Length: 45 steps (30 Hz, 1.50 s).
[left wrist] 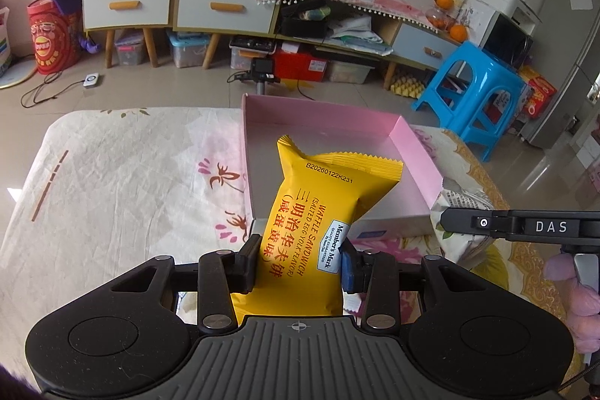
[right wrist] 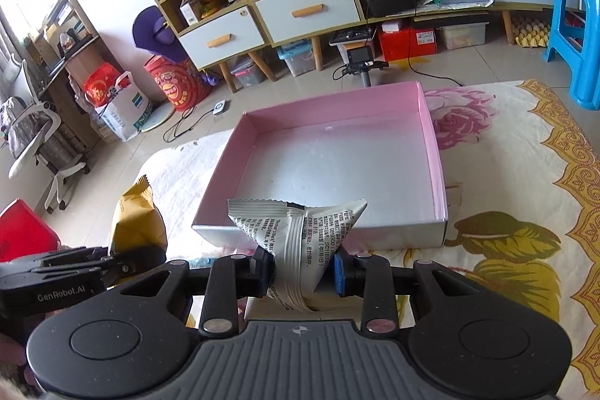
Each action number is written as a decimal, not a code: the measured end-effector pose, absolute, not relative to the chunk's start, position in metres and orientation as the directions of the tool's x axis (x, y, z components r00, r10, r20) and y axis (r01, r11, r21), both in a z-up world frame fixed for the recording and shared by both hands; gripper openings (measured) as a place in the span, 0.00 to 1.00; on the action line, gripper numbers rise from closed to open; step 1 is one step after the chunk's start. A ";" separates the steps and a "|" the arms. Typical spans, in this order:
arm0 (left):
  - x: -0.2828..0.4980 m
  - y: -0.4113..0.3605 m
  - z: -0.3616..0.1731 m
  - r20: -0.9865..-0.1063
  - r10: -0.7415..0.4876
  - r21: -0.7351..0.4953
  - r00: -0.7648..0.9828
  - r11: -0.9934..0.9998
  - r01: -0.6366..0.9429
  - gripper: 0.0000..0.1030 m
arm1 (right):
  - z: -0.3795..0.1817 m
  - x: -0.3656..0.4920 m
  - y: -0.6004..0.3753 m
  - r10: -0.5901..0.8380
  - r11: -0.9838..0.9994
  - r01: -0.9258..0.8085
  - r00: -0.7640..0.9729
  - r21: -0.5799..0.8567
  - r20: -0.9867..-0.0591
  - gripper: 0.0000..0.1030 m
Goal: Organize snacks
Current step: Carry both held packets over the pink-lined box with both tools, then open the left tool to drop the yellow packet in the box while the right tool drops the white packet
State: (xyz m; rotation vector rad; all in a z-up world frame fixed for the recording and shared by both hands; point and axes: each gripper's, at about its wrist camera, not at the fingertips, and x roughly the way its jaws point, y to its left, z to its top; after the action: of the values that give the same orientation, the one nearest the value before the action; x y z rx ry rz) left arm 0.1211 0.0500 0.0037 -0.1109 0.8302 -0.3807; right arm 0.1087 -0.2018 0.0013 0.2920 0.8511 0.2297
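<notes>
My left gripper (left wrist: pixel 300 263) is shut on a yellow waffle sandwich packet (left wrist: pixel 318 212), held over the near edge of the pink box (left wrist: pixel 412 152). My right gripper (right wrist: pixel 302 272) is shut on a silver snack packet (right wrist: pixel 300 238), held just before the near wall of the pink box (right wrist: pixel 431 137). The box is open and nothing lies on its floor. The yellow packet (right wrist: pixel 137 223) and the left gripper show at the left in the right wrist view. The silver packet (left wrist: pixel 459 216) and the right gripper show at the right in the left wrist view.
The box lies on a table with a floral cloth (right wrist: pixel 506 175). A blue plastic stool (left wrist: pixel 472 92) stands past the table's right side. Cabinets, storage bins and a camera on a tripod (right wrist: pixel 360 59) stand on the floor beyond.
</notes>
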 end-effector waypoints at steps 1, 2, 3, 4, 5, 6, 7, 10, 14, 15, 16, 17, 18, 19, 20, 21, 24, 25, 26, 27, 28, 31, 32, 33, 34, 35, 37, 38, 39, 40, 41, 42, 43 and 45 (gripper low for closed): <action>0.123 0.049 0.004 -0.697 -0.369 -0.242 0.615 0.928 0.283 0.36 | 0.002 0.110 -0.202 0.314 0.935 -0.079 0.641 0.346 -0.700 0.21; 0.125 0.047 0.004 -0.695 -0.368 -0.241 0.617 0.929 0.282 0.36 | 0.003 0.112 -0.203 0.314 0.934 -0.076 0.643 0.350 -0.698 0.21; 0.128 0.045 0.004 -0.696 -0.366 -0.240 0.618 0.929 0.280 0.36 | 0.004 0.115 -0.204 0.314 0.933 -0.074 0.645 0.352 -0.697 0.21; 0.131 0.044 0.004 -0.697 -0.364 -0.239 0.618 0.930 0.278 0.36 | 0.004 0.117 -0.204 0.310 0.934 -0.070 0.647 0.351 -0.696 0.21; 0.134 0.043 0.004 -0.698 -0.364 -0.241 0.617 0.931 0.275 0.36 | 0.005 0.120 -0.205 0.305 0.935 -0.065 0.650 0.349 -0.696 0.21; 0.138 0.043 0.003 -0.697 -0.368 -0.250 0.616 0.929 0.272 0.36 | 0.005 0.123 -0.206 0.303 0.935 -0.063 0.652 0.349 -0.695 0.21; 0.142 0.042 0.003 -0.696 -0.372 -0.258 0.614 0.928 0.269 0.36 | 0.005 0.125 -0.208 0.302 0.934 -0.060 0.655 0.351 -0.692 0.21; 0.154 0.041 0.002 -0.695 -0.374 -0.267 0.614 0.927 0.262 0.36 | 0.003 0.135 -0.214 0.297 0.932 -0.041 0.656 0.360 -0.694 0.21; 0.170 0.039 -0.001 -0.690 -0.380 -0.278 0.615 0.925 0.260 0.36 | -0.001 0.148 -0.223 0.293 0.927 -0.012 0.650 0.375 -0.701 0.21; 0.174 0.039 -0.002 -0.691 -0.384 -0.284 0.613 0.923 0.258 0.36 | -0.002 0.150 -0.225 0.289 0.927 -0.006 0.651 0.375 -0.702 0.21; 0.178 0.039 -0.003 -0.692 -0.385 -0.288 0.611 0.923 0.256 0.36 | -0.003 0.153 -0.227 0.284 0.927 0.001 0.651 0.375 -0.704 0.21; 0.181 0.037 -0.006 -0.694 -0.385 -0.288 0.609 0.923 0.256 0.36 | -0.004 0.156 -0.228 0.279 0.927 0.008 0.651 0.374 -0.706 0.21; 0.184 0.036 -0.007 -0.695 -0.384 -0.285 0.608 0.923 0.256 0.36 | -0.005 0.159 -0.230 0.277 0.927 0.012 0.651 0.374 -0.707 0.21; 0.188 0.034 -0.008 -0.695 -0.381 -0.281 0.609 0.924 0.258 0.36 | -0.007 0.161 -0.231 0.273 0.927 0.018 0.652 0.374 -0.708 0.21; 0.191 0.032 -0.009 -0.695 -0.378 -0.276 0.612 0.926 0.258 0.36 | -0.008 0.164 -0.232 0.269 0.927 0.023 0.653 0.374 -0.708 0.21; 0.195 0.029 -0.011 -0.695 -0.376 -0.273 0.613 0.927 0.259 0.36 | -0.009 0.167 -0.234 0.265 0.927 0.028 0.654 0.373 -0.709 0.21; 0.206 0.017 -0.017 -0.698 -0.369 -0.262 0.614 0.929 0.261 0.36 | -0.014 0.176 -0.240 0.245 0.930 0.049 0.654 0.363 -0.716 0.21; 0.209 0.013 -0.019 -0.701 -0.365 -0.254 0.613 0.930 0.264 0.36 | -0.017 0.179 -0.241 0.238 0.931 0.057 0.652 0.360 -0.720 0.21; 0.212 0.008 -0.021 -0.703 -0.362 -0.246 0.613 0.932 0.268 0.36 | -0.019 0.182 -0.244 0.232 0.932 0.066 0.650 0.357 -0.724 0.21; 0.214 0.005 -0.023 -0.704 -0.358 -0.237 0.613 0.932 0.273 0.36 | -0.022 0.185 -0.246 0.225 0.932 0.075 0.647 0.354 -0.729 0.21; 0.217 0.001 -0.025 -0.706 -0.353 -0.226 0.614 0.934 0.277 0.36 | -0.025 0.187 -0.247 0.219 0.933 0.083 0.644 0.351 -0.733 0.21; 0.223 -0.007 -0.032 -0.714 -0.332 -0.193 0.617 0.940 0.281 0.36 | -0.032 0.194 -0.249 0.204 0.937 0.092 0.637 0.337 -0.743 0.21; 0.225 -0.009 -0.035 -0.715 -0.325 -0.184 0.619 0.942 0.282 0.36 | -0.032 0.195 -0.249 0.205 0.939 0.087 0.640 0.334 -0.741 0.21; 0.226 -0.010 -0.037 -0.716 -0.319 -0.176 0.622 0.943 0.281 0.36 | -0.032 0.195 -0.248 0.205 0.940 0.079 0.643 0.331 -0.738 0.21; 0.229 -0.011 -0.039 -0.717 -0.309 -0.164 0.625 0.946 0.279 0.36 | -0.031 0.196 -0.248 0.204 0.943 0.073 0.645 0.325 -0.736 0.21; 0.230 -0.012 -0.041 -0.718 -0.301 -0.154 0.628 0.948 0.278 0.36 | -0.030 0.198 -0.246 0.201 0.946 0.068 0.647 0.318 -0.736 0.21; 0.234 -0.012 -0.045 -0.720 -0.296 -0.157 0.627 0.950 0.269 0.36 | -0.030 0.203 -0.245 0.197 0.949 0.060 0.651 0.309 -0.733 0.21; 0.236 -0.012 -0.047 -0.720 -0.295 -0.161 0.628 0.951 0.263 0.36 | -0.030 0.204 -0.244 0.200 0.950 0.054 0.653 0.309 -0.730 0.21; 0.238 -0.012 -0.048 -0.718 -0.294 -0.163 0.631 0.952 0.258 0.36 | -0.031 0.206 -0.243 0.206 0.949 0.051 0.651 0.312 -0.731 0.21; 0.239 -0.011 -0.048 -0.715 -0.294 -0.165 0.634 0.953 0.255 0.36 | -0.032 0.207 -0.242 0.208 0.948 0.051 0.648 0.314 -0.732 0.21; 0.241 -0.011 -0.049 -0.713 -0.294 -0.165 0.636 0.953 0.254 0.36 | -0.033 0.209 -0.241 0.208 0.949 0.049 0.646 0.312 -0.734 0.21; 0.242 -0.011 -0.050 -0.713 -0.294 -0.165 0.637 0.953 0.255 0.37 | -0.034 0.210 -0.240 0.208 0.950 0.046 0.645 0.310 -0.735 0.21; 0.242 -0.011 -0.050 -0.713 -0.294 -0.163 0.637 0.953 0.257 0.37 | -0.035 0.211 -0.239 0.209 0.951 0.043 0.643 0.308 -0.737 0.21; 0.243 -0.011 -0.050 -0.713 -0.297 -0.159 0.636 0.951 0.265 0.39 | -0.037 0.212 -0.238 0.216 0.951 0.034 0.636 0.307 -0.741 0.23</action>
State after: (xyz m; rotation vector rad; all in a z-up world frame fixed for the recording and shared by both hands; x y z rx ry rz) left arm 0.2427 -0.0108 -0.0499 -0.0411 0.8214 -0.3210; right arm 0.2124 -0.2376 -0.0368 0.3070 0.8789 0.1059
